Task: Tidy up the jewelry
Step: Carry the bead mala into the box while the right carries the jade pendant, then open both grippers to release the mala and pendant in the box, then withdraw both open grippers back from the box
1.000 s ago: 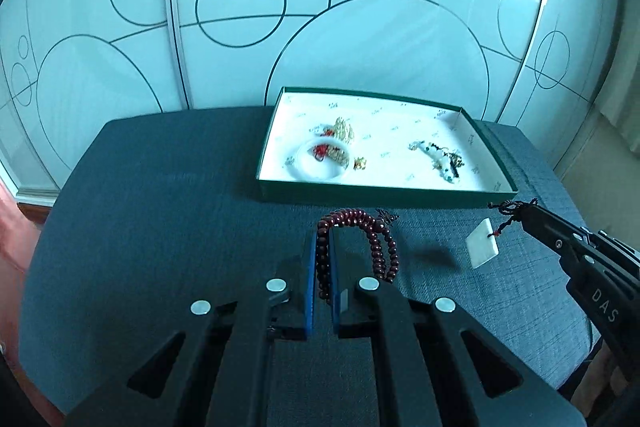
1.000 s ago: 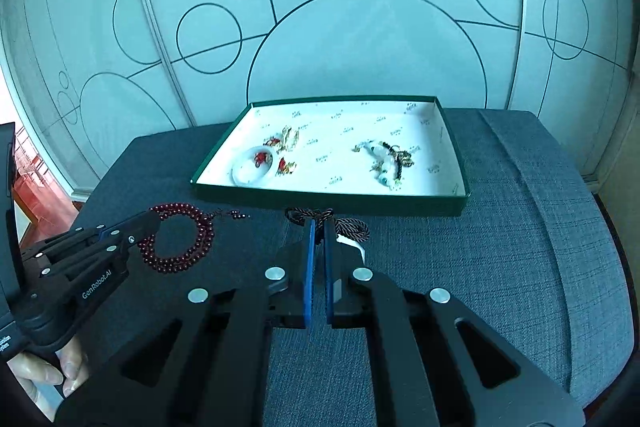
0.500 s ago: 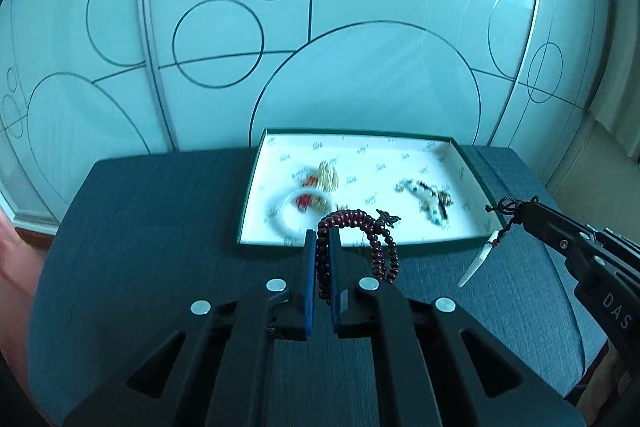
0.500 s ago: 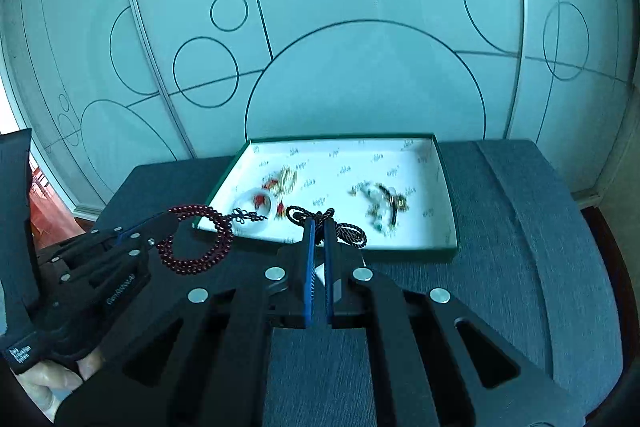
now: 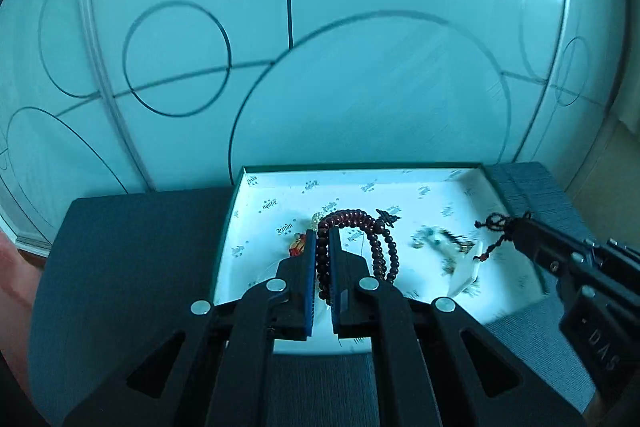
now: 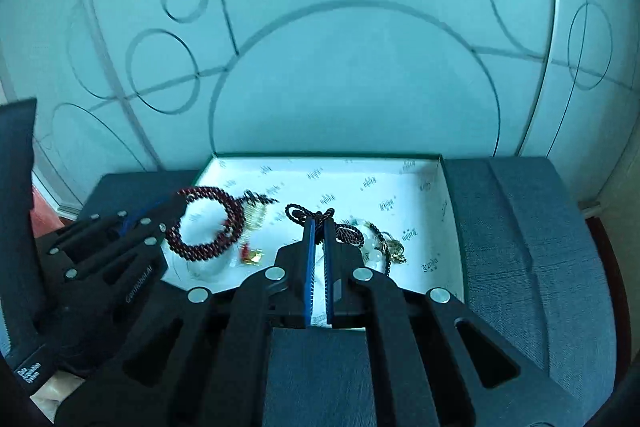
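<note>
A dark red bead bracelet (image 5: pixel 362 227) is pinched in the left gripper (image 5: pixel 323 239) above the white-lined green box (image 5: pixel 400 183). A black cord (image 6: pixel 316 217) with a white pendant (image 5: pixel 466 273) is clamped by the right gripper (image 6: pixel 319 227) over the same box, which is set on the grey fabric surface (image 6: pixel 520 235).

Both grippers moved fwd since a sec ago. Left gripper (image 5: pixel 323 233) w/ the dark red bead bracelet (image 5: pixel 362 227) was hanging over the grey cushion short of the tray's near edge, now it's over the white tray (image 5: pixel 400 177). Right gripper (image 6: pixel 319 225) w/ the white pendant (image 5: pixel 466 273) on its cord did the same, and the pendant's swung edge-on.
</note>
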{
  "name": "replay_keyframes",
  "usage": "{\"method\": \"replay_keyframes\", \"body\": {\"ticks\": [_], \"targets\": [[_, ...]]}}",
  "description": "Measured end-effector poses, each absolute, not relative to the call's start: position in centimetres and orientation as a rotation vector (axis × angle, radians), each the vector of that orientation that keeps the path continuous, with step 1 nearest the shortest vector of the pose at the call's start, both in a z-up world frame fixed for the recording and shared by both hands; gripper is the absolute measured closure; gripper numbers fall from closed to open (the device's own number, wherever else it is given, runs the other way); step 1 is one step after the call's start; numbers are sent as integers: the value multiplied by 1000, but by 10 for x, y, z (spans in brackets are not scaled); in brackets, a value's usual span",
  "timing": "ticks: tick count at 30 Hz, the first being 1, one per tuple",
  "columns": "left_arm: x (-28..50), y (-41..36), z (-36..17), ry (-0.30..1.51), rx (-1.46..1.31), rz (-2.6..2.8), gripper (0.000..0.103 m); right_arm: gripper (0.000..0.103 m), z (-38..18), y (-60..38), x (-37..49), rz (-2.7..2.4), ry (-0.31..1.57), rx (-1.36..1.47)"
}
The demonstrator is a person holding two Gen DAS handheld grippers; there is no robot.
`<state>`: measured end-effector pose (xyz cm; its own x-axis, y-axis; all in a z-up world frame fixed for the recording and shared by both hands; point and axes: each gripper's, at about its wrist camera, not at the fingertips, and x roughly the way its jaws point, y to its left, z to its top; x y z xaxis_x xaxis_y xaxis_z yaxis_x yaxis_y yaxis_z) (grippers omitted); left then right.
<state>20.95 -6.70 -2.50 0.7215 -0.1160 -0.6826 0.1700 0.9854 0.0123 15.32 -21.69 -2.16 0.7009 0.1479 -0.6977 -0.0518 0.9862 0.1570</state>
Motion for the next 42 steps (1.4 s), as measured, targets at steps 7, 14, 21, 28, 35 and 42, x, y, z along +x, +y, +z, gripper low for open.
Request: {"method": "replay_keyframes", "body": {"ticks": [7,14,21,28,35,42], "targets": [[248,-70,-69,829,87,-119,97,99,-64,-223,196,69,861,109],[265,-72,-88,862,105,-116,97,99,-86,-215,221,71,898,95],[267,-74,-93,867,102,-111,76,85,-93,-222,224,55,908,130],[265,-74,-92,854,104,-101,29,54,-97,-231,221,38,905,162],[261,-76,-86,840,134,-78,23,41,-93,-235,219,31,881,168],[254,-70,-76,828,105,-97,22,38,-74,-241,214,25,843,192]]}}
